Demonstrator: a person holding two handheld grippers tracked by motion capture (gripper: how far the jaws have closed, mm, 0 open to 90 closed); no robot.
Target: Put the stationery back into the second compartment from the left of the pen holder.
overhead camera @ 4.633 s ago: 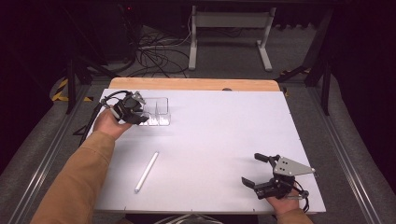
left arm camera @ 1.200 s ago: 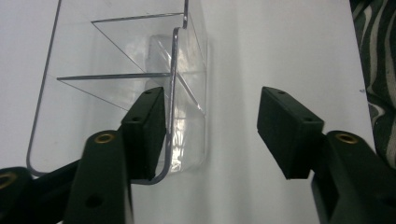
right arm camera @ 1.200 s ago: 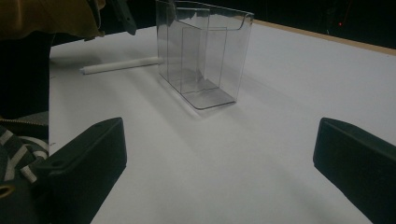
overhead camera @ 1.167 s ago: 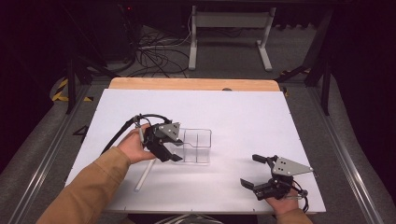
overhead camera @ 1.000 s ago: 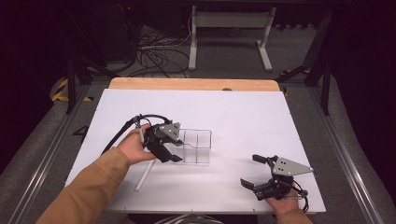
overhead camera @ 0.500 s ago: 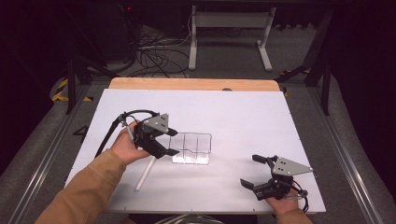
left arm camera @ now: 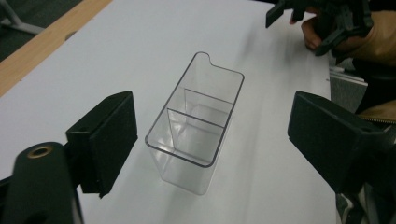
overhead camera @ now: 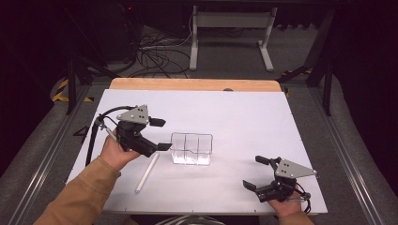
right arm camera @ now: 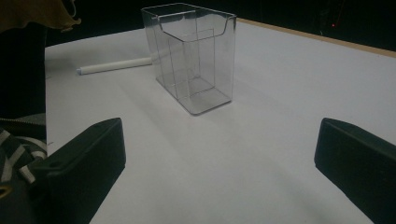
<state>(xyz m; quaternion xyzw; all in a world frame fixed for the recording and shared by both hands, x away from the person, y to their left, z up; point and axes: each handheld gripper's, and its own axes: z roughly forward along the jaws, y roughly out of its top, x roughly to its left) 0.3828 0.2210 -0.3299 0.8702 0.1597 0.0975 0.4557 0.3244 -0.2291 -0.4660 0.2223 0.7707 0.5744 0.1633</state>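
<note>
A clear plastic box (overhead camera: 191, 148) with inner dividers stands upright near the middle of the white table (overhead camera: 244, 117). My left gripper (overhead camera: 162, 134) hovers just left of it, open. Its jaws have just been opening, and both pads stand apart from the box (left arm camera: 196, 126), which lies ahead of the tips. A white pen (overhead camera: 147, 172) lies on the table below that hand. My right gripper (overhead camera: 253, 172) rests open at the front right with nothing between its jaws. From there the box (right arm camera: 191, 56) stands farther off, with the pen (right arm camera: 114, 65) behind it.
A wooden strip (overhead camera: 192, 84) runs along the table's far edge. Behind it are cables (overhead camera: 155, 51) and a grey stand (overhead camera: 230, 33) on the floor. Metal rails (overhead camera: 42, 164) flank both sides of the table.
My left gripper carried the box from the back left to the middle, set it down, let go and drew back up and to the left. The right gripper stayed put.
</note>
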